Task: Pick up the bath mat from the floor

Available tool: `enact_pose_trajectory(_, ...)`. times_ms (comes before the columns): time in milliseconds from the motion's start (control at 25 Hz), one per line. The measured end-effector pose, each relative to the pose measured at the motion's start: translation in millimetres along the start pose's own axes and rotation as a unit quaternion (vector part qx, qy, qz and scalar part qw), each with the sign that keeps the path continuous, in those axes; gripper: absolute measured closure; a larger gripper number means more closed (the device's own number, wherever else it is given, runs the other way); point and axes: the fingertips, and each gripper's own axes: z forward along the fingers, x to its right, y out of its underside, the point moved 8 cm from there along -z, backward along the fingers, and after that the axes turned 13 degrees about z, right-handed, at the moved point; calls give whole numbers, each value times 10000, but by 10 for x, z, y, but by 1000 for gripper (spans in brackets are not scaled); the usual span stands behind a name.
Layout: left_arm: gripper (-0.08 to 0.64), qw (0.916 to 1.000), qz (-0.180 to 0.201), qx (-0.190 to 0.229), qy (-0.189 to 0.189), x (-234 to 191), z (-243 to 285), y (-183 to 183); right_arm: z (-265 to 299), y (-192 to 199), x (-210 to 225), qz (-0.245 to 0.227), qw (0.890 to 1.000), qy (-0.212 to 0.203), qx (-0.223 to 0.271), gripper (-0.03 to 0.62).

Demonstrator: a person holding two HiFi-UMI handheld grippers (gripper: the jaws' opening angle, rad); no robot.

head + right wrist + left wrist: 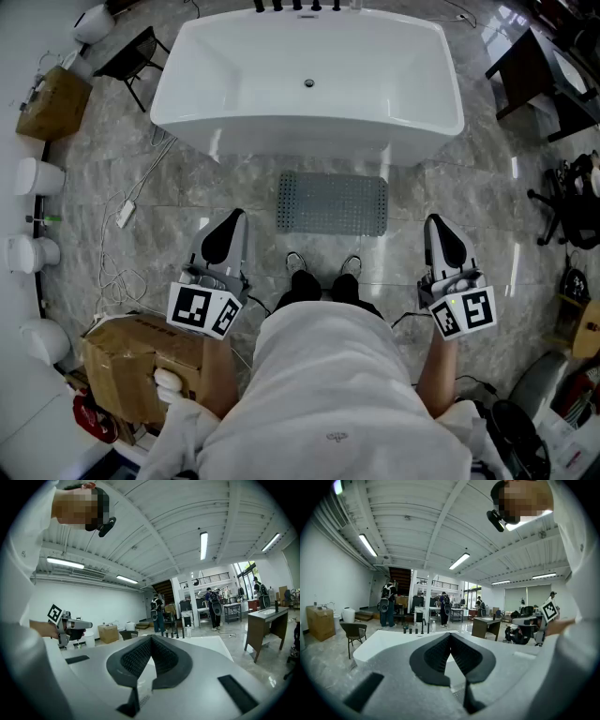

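The grey dotted bath mat point(332, 203) lies flat on the marble floor, just in front of the white bathtub point(309, 75). I stand a step back from it, my black shoes point(323, 284) near its front edge. My left gripper point(232, 217) is held at waist height to the left of the mat, shut with nothing in it. My right gripper point(437, 223) hangs level with it on the right, likewise shut and empty. In the left gripper view the jaws point(450, 635) meet tip to tip over the tub. The right gripper view shows its jaws point(151, 638) closed too.
A cardboard box point(141, 361) stands at my left hip. White cables point(127, 234) trail over the floor left of the mat. Toilets point(37, 178) line the left wall. An office chair point(572, 202) and dark tables point(525, 66) stand at the right. People stand far behind the tub.
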Motion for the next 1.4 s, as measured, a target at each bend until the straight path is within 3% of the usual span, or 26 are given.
enact_pose_trajectory(440, 548, 9995, -147, 179, 206, -78, 62, 41, 69, -73, -75, -71, 9998, 133, 85, 586)
enact_pose_trajectory(960, 548, 9994, -71, 15, 348, -353, 55, 176, 238, 26, -213, 32, 9987, 496, 125, 584)
enact_pose_trajectory(1400, 548, 9946, -156, -153, 1013, -644, 149, 502, 494, 298, -501, 11, 9967, 788, -198, 584)
